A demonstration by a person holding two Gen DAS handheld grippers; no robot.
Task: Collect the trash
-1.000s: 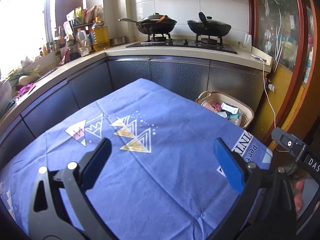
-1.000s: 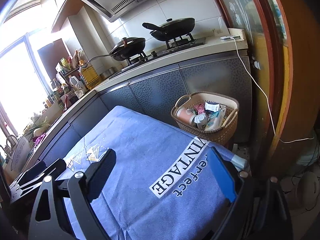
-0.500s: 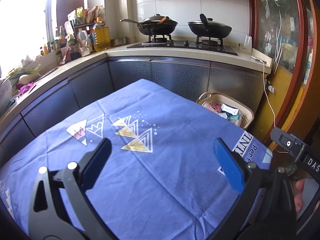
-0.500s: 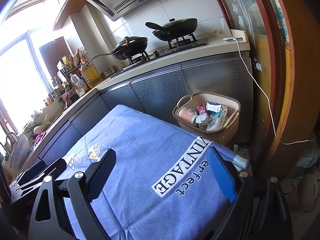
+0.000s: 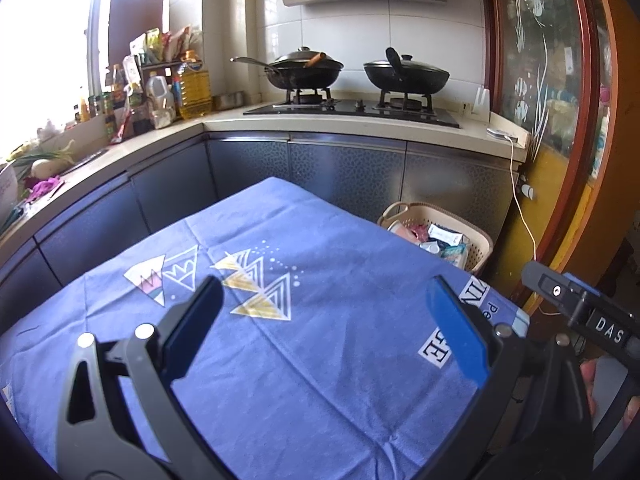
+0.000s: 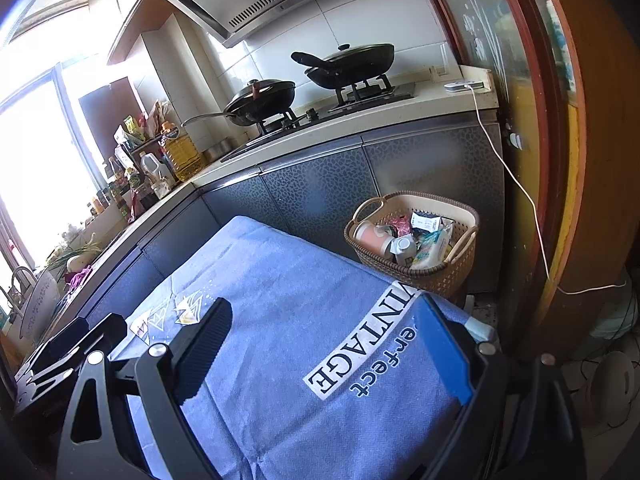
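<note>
A beige woven basket stands on the floor past the table's far right corner and holds a pink cup, a small bottle and several packets. It also shows in the left wrist view. My left gripper is open and empty over the blue tablecloth. My right gripper is open and empty over the cloth's right end, near the "VINTAGE" print. No loose trash shows on the cloth.
Dark kitchen cabinets wrap the table's far and left sides. Two black woks sit on the stove. Bottles and packets crowd the counter corner. A white cable hangs by the wooden door frame on the right.
Both views have shifted slightly: the scene sits a little lower in each frame, so both grippers have tilted or drawn back a bit. Both stay open and empty.
</note>
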